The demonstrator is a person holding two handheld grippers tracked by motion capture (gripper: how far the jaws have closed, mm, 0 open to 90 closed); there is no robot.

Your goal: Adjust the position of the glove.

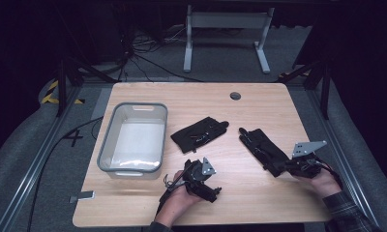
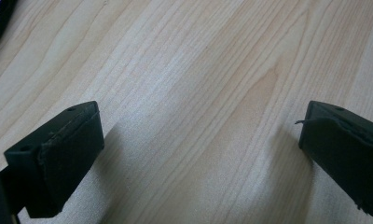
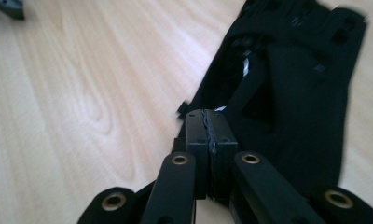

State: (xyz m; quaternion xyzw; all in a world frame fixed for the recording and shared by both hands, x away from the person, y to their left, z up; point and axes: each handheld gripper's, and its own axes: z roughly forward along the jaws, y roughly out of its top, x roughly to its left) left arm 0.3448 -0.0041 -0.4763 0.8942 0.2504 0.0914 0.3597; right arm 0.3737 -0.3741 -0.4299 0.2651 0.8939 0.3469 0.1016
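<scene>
the right claw, pressed together, sits at the glove's near end; fingers point to ten o'clock.

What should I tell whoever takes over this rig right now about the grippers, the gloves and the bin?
Left gripper: open, jaws wide apart over bare wood, holding nothing.
Right gripper: jaws shut, at the near end of the right black fabric glove; whether it pinches the fabric cannot be told.
The other black fabric glove lies flat mid-table, untouched.
The clear plastic bin with a grey rim sits at the left of the light wooden table, with no glove in it.
Done: nothing binned. Left, probably: move both gloves into the bin.
</scene>
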